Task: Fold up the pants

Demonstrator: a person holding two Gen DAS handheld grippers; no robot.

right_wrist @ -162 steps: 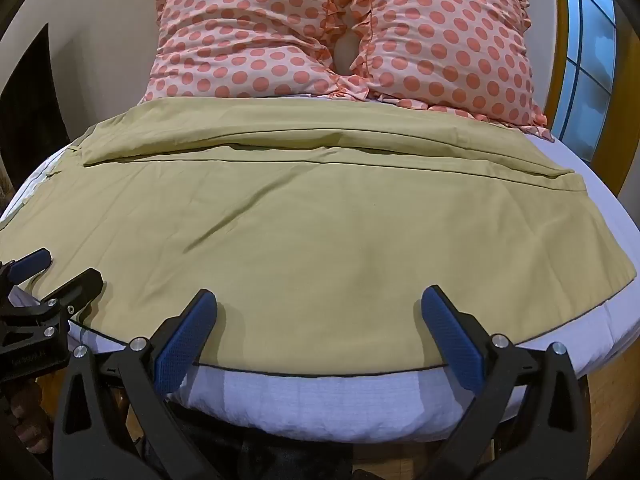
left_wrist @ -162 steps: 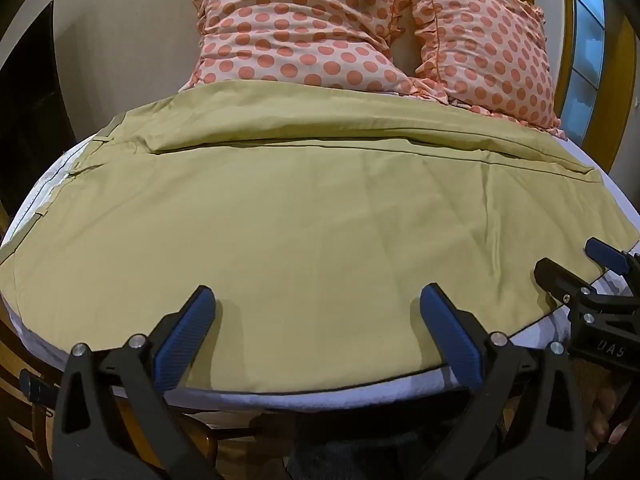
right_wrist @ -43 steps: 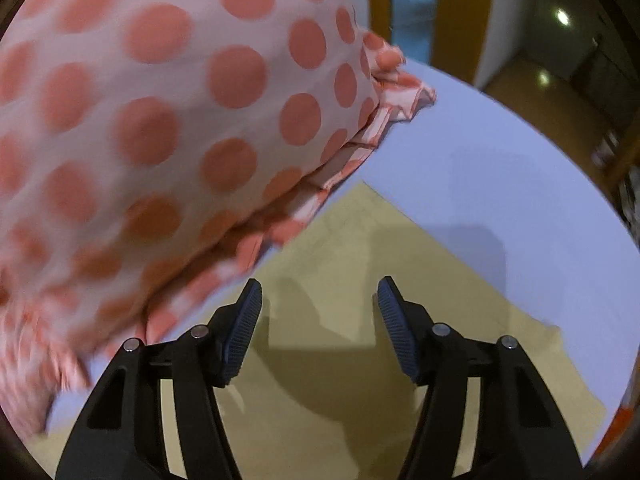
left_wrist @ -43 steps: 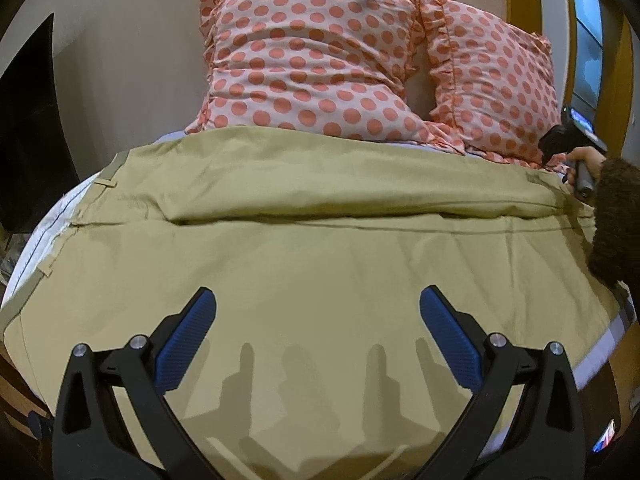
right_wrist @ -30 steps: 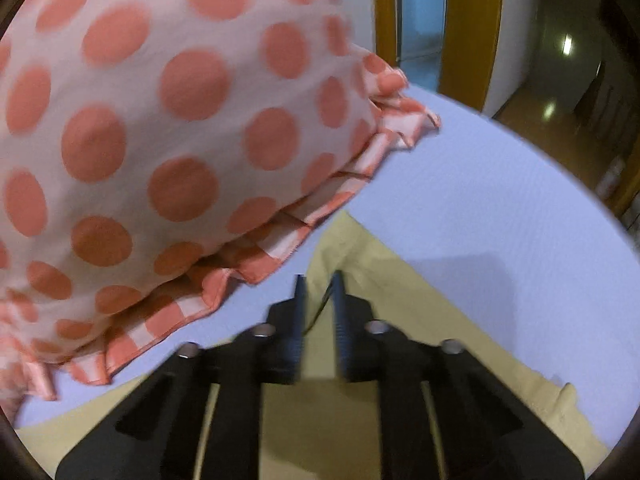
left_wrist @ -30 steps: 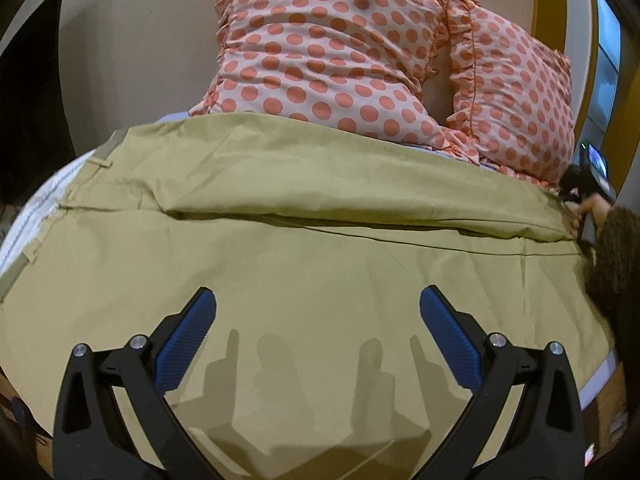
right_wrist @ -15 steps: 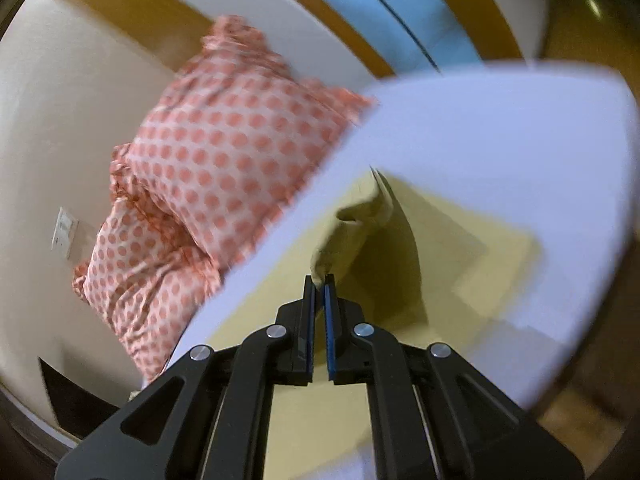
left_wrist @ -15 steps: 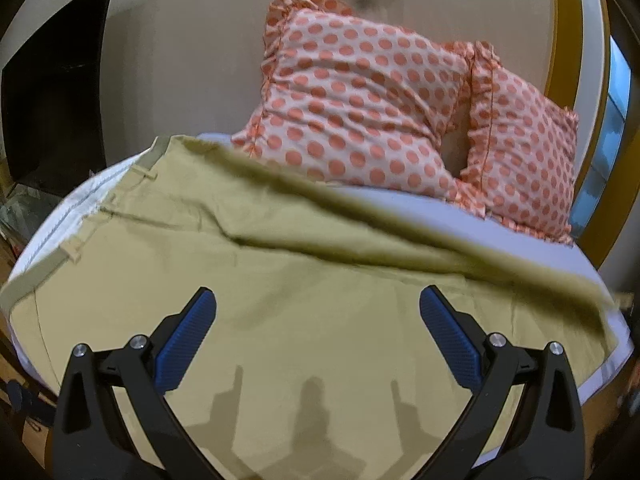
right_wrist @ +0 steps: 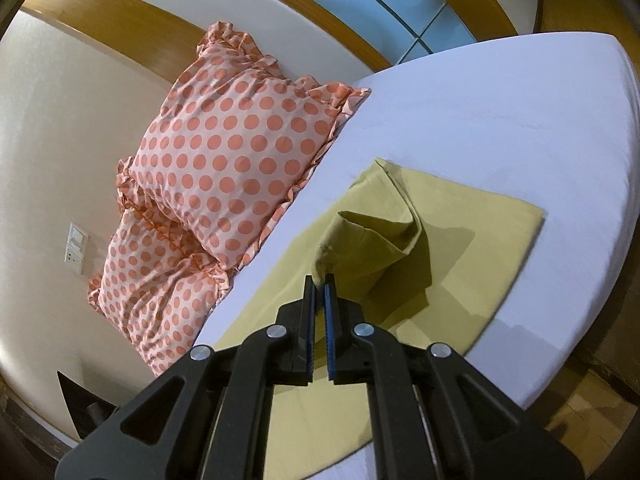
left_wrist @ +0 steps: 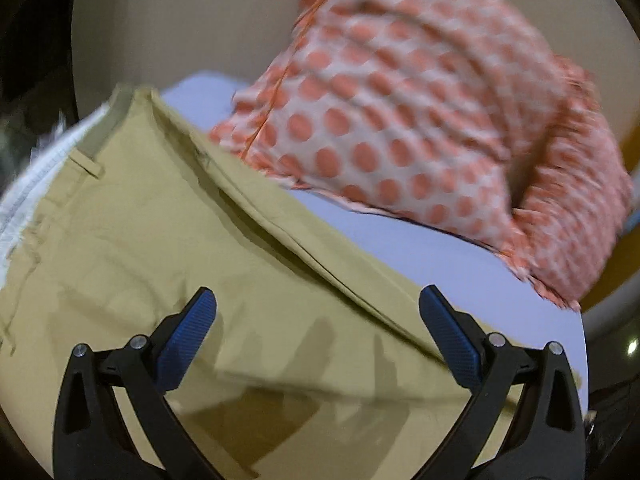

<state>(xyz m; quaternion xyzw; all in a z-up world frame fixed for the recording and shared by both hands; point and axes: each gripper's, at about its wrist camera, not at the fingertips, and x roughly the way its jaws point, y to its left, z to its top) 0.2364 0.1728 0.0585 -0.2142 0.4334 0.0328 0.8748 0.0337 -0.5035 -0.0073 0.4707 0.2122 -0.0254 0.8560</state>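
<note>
On the bed (right_wrist: pixel 500 92), beside two dotted pillows (right_wrist: pixel 236 152), lie the pants (left_wrist: pixel 168 240). Right gripper (right_wrist: pixel 319 286) pinches a raised corner of one leg hem (jaws nearly together). Left gripper (left_wrist: pixel 318 316) hovers over the waist end, jaws wide apart.

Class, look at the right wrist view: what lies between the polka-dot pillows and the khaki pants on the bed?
A bare strip of white bedsheet separates the pillows from the pants; the right wrist view shows it clearly.
</note>
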